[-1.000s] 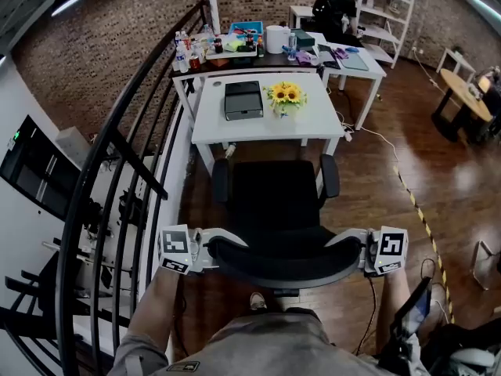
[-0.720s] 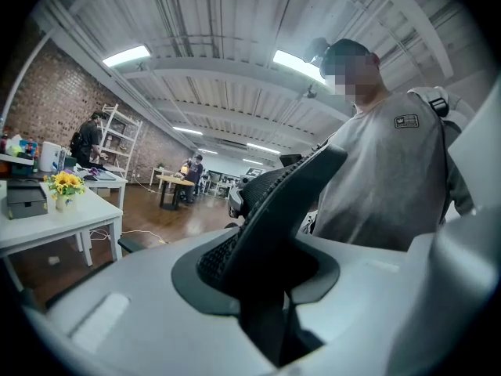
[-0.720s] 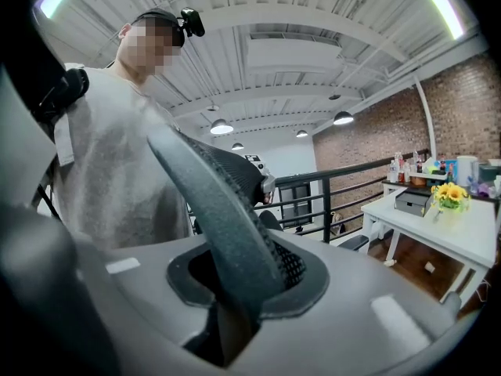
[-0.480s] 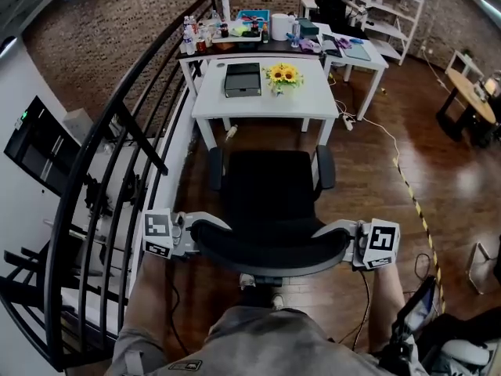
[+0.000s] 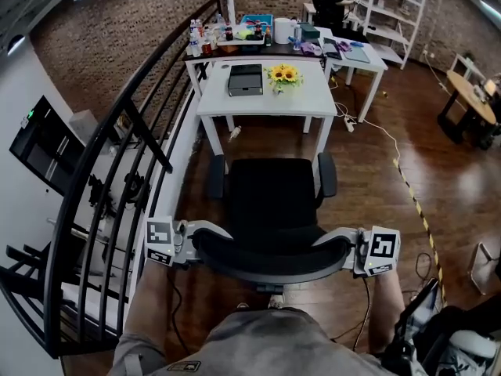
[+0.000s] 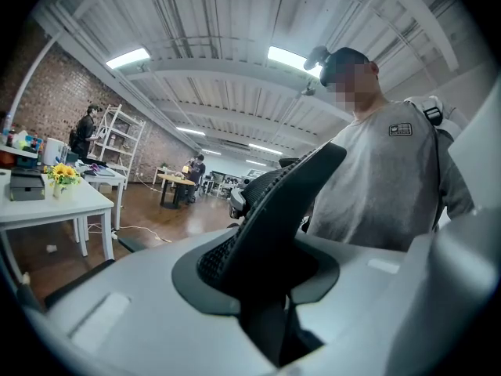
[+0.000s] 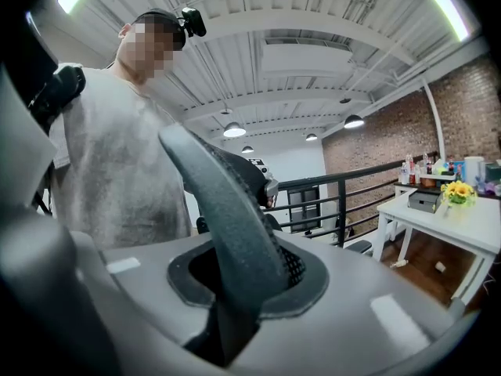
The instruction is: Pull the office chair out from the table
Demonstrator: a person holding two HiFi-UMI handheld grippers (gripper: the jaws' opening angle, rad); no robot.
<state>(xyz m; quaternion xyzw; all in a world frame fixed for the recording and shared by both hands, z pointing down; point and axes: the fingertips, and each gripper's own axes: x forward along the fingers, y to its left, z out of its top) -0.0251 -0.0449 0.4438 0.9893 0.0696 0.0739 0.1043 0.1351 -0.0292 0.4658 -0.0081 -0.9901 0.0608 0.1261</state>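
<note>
The black office chair [image 5: 272,198] stands a short way out from the white table [image 5: 262,106], its seat facing the table. My left gripper [image 5: 200,245] is shut on the left edge of the chair's curved backrest [image 5: 270,258]. At the backrest's right edge my right gripper [image 5: 344,251] is shut too. In the left gripper view the mesh backrest edge [image 6: 266,218] sits clamped in my left gripper [image 6: 266,288]. The right gripper view shows the backrest rim [image 7: 227,218] the same way inside my right gripper [image 7: 235,288].
A black stair railing [image 5: 117,147] runs close along the chair's left. The table carries a dark box [image 5: 245,79] and sunflowers [image 5: 284,74]. Cluttered tables [image 5: 258,37] stand behind it. Yellow-black floor tape [image 5: 415,202] and a cable lie on the wooden floor to the right.
The chair has rolled back toward me with both grippers on its backrest, and the strip of floor between its seat and the table has widened.
</note>
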